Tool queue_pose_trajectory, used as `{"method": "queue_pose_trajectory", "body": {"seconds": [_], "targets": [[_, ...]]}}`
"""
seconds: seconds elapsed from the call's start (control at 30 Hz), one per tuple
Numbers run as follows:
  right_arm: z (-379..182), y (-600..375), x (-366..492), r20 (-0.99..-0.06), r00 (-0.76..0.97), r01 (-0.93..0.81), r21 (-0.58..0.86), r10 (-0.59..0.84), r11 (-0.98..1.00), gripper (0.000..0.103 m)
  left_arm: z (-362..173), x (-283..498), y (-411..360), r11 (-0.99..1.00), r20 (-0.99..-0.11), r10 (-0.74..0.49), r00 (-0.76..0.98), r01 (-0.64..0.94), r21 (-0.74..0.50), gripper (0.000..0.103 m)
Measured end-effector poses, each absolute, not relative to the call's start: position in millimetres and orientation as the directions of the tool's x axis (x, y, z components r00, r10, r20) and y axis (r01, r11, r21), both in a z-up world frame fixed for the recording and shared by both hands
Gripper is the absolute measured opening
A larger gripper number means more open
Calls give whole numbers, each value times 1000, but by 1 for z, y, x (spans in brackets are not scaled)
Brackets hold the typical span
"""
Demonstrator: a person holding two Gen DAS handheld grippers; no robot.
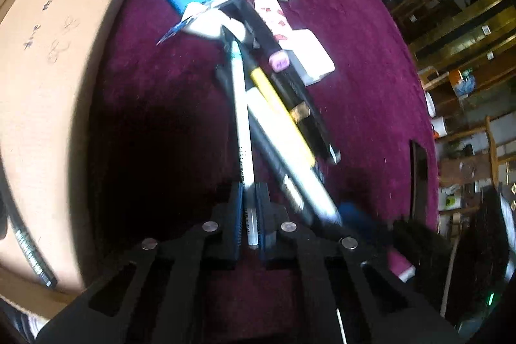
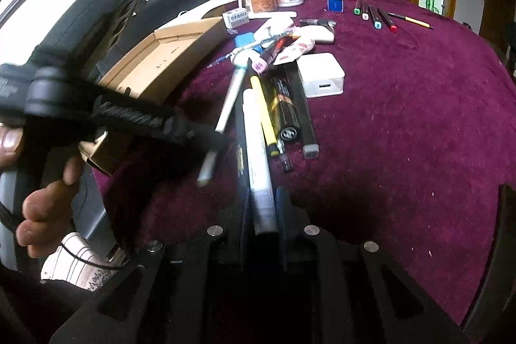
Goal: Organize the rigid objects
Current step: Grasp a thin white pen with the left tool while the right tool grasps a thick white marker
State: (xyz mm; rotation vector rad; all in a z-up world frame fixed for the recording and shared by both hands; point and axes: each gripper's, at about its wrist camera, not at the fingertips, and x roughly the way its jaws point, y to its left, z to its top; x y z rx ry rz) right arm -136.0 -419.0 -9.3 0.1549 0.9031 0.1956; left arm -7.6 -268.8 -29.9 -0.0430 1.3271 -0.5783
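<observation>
The left claw [image 1: 248, 208], a matte black plastic two-finger tool, is showing dark blue ribbed pads on the inner faces of its fingers [image 1: 235, 215]. Four round silver screw heads are sitting across its angular black linkage, which is carrying long slotted cut-outs. The right claw [image 2: 262, 215] is showing the same black build, blue-lined fingers and four silver screw heads. In the right wrist view, the person's hand [image 2: 38, 182] is showing bare fingers beside a black ribbed grip and a thin black cable.
</observation>
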Motion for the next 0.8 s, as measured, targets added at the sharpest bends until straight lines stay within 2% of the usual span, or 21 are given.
{"method": "queue_pose_trajectory", "body": {"seconds": [0.23,0.43,0.8], "targets": [[-17,-416,-127,-782,587,-92,191,208,977,15,-34,-17,-266,851,-905,-406,124,412,-326,6],[-17,-415,-125,-787,588,-91,165,187,982,15,-34,-14,-288,863,-928,-329,176,456,-219,7],[-19,-406,-124,-821,552,-117,99,147,988,15,-32,-21,-278,855,-921,-350,173,461,-238,5]]}}
